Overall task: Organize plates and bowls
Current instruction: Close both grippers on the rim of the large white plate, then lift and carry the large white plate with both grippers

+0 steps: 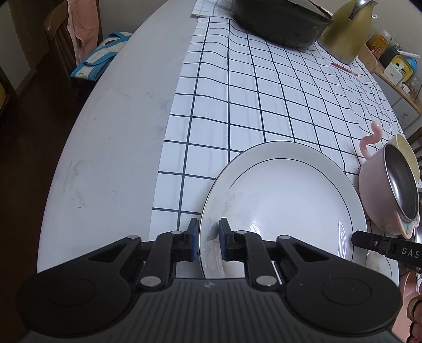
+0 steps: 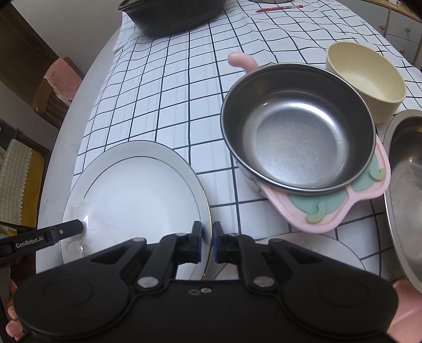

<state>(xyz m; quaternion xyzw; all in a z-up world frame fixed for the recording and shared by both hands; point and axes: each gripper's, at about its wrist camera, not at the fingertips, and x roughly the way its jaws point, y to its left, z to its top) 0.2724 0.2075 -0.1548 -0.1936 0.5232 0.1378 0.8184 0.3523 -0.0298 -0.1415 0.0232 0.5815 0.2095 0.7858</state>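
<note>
Both tongs are on the same white plate, at opposite rim edges. Left tongs: pads straddle the rim, clenched on it or v. near; contact on the outer pad can't be confirmed. Right tongs: narrow gap, rim between pads, reads as grasping the plate. The plate sits tilted, its near edge above a second plate that lies flat on the counter w/ checked cloth.

Other items: steel bowl nested in pink dish, just beside the held plate; cream bowl behind it; another steel bowl at the right edge. Black pot and red pen well apart at the far end.

Judgement: step in hand = stacking the held plate on the flat one.

Recs for you:
- Keep both grips even; glazed rim is slick, so a loose side will pivot.
- Level the plate before lowering; the tilt risks rim-on-rim chipping.
- Watch right-side clearance; the pink dish sits close & may get nudged.
- Centre over the lower plate, set down softly, release both sides together.
</note>
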